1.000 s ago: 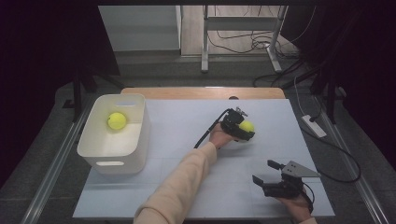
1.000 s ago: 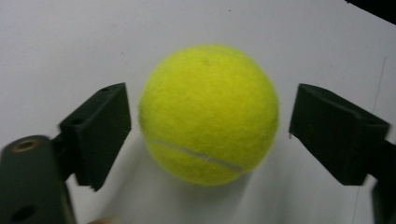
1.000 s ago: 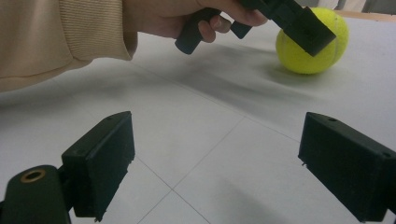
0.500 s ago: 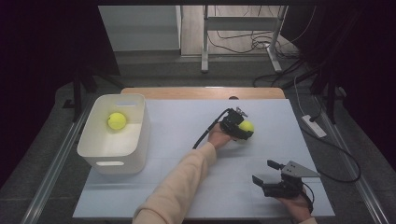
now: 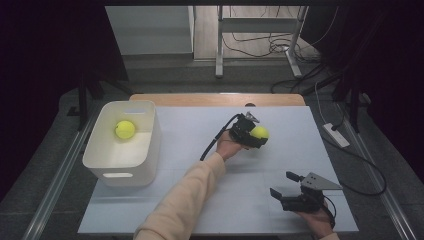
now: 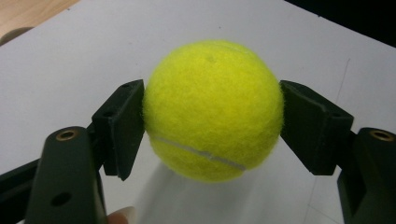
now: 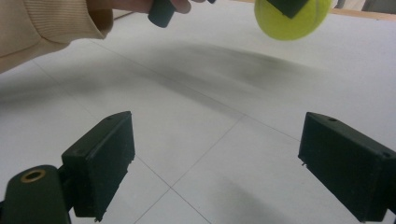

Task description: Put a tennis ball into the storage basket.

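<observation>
With the left tongs point(image 5: 254, 135) clamped on the tennis ball point(image 6: 212, 109) and the right tongs point(image 5: 289, 184) wide and idle, I'd keep the squeeze centred while carrying it over the worktop point(image 5: 190, 150) to the white bin point(image 5: 102, 160).

Dim, dark-edged high view; table point(image 5: 300, 150) evenly lit, soft shadows, close views perhaps slightly blurred.

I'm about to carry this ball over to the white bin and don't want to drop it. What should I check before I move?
1. Grip: both pads of the left gripper press the tennis ball on opposite sides: ok.
2. Ball lifted off the table: the shadow below it suggests so, but cannot tell for certain.
3. Room in the white bin: one ball lies inside, floor space left: ok.
4. Path to the bin across the table: nothing in the way: ok.
5. Right gripper open, low near the front edge, off the path: ok.
</observation>
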A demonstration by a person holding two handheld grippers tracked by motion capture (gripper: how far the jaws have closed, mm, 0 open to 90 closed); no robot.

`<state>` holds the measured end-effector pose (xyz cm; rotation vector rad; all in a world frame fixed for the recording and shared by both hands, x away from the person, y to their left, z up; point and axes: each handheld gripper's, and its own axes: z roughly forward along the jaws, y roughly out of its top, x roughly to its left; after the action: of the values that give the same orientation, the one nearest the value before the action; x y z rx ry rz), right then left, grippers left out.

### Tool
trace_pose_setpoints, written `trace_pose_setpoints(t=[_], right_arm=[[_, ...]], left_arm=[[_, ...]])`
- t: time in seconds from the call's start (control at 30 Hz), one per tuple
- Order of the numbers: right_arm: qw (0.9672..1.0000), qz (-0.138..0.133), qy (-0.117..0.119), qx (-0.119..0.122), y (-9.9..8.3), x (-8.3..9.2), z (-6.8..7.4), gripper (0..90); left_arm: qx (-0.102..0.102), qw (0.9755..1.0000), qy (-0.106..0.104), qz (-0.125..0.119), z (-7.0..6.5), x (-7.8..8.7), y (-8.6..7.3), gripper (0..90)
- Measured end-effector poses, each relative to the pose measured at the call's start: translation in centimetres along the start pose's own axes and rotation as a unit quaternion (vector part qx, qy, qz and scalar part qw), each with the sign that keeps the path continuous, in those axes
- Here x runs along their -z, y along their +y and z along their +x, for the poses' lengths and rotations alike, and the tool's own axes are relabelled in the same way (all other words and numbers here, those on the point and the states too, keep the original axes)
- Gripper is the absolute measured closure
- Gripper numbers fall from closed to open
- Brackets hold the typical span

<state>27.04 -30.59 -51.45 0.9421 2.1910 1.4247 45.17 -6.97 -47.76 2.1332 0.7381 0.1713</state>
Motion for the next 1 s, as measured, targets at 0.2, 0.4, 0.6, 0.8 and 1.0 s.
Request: trace_pose_setpoints(t=[0.2, 0.4, 0.6, 0.8, 1.0], right_arm=[[1.0000, 0.002, -0.001, 0.002, 0.0, -0.1, 0.1, 10.3], [1.0000, 0.003, -0.001, 0.004, 0.0, -0.1, 0.1, 10.2], [1.0000, 0.003, -0.002, 0.005, 0.0, -0.1, 0.1, 10.3], [1.0000, 0.004, -0.003, 0.006, 0.0, -0.2, 0.1, 10.3], [1.0000, 0.003, -0.002, 0.007, 0.0, -0.2, 0.1, 10.3]], left_arm=[[0.001, 1.0000, 0.000, -0.007, -0.1, 0.9, -0.1, 27.6], [-0.001, 0.9999, 0.004, -0.017, -0.2, 2.1, -0.2, 27.6], [-0.001, 0.9997, 0.010, -0.024, -0.3, 3.4, -0.4, 27.6], [-0.002, 0.9995, 0.012, -0.029, -0.4, 4.3, -0.7, 27.6], [-0.003, 0.9992, 0.016, -0.036, -0.5, 5.2, -0.9, 27.6]])
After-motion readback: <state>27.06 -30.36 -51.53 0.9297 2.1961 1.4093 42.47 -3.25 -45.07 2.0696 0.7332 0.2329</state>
